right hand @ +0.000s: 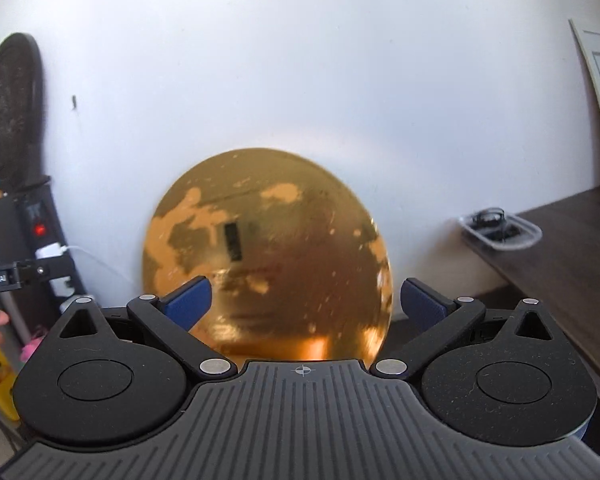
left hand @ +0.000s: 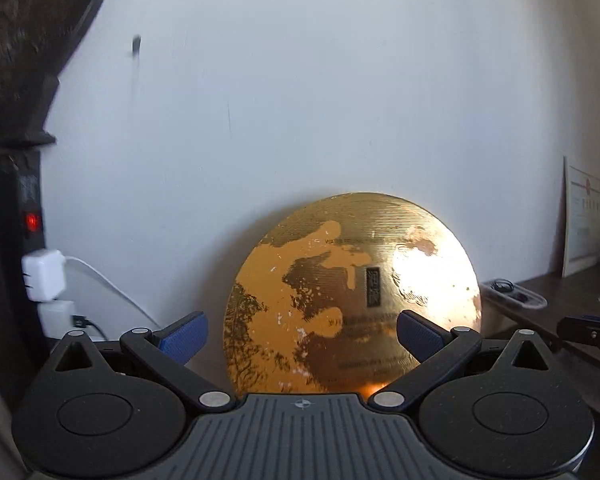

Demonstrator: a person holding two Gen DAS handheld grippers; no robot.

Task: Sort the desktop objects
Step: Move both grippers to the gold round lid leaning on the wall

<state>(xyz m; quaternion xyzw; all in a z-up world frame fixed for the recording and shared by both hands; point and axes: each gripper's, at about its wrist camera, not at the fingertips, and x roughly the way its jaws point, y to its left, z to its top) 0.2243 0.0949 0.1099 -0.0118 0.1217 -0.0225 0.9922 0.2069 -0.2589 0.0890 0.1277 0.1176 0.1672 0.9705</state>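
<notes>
Gold disc (left hand: 352, 292): upright, leaning on white wall (left hand: 300, 80), ctr of both views. Left hand-held gripper (left hand: 302, 338): jaws wide apart, empty. Right hand-held gripper (right hand: 304, 300): same. Clear tray (right hand: 500, 230): on counter (right hand: 572, 248), right of disc.

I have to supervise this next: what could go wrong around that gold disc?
The gold disc leans on edge against the wall; a nudge from either open gripper, left or right, may tip or slide it. The white cable trails beside it and might snag.
</notes>
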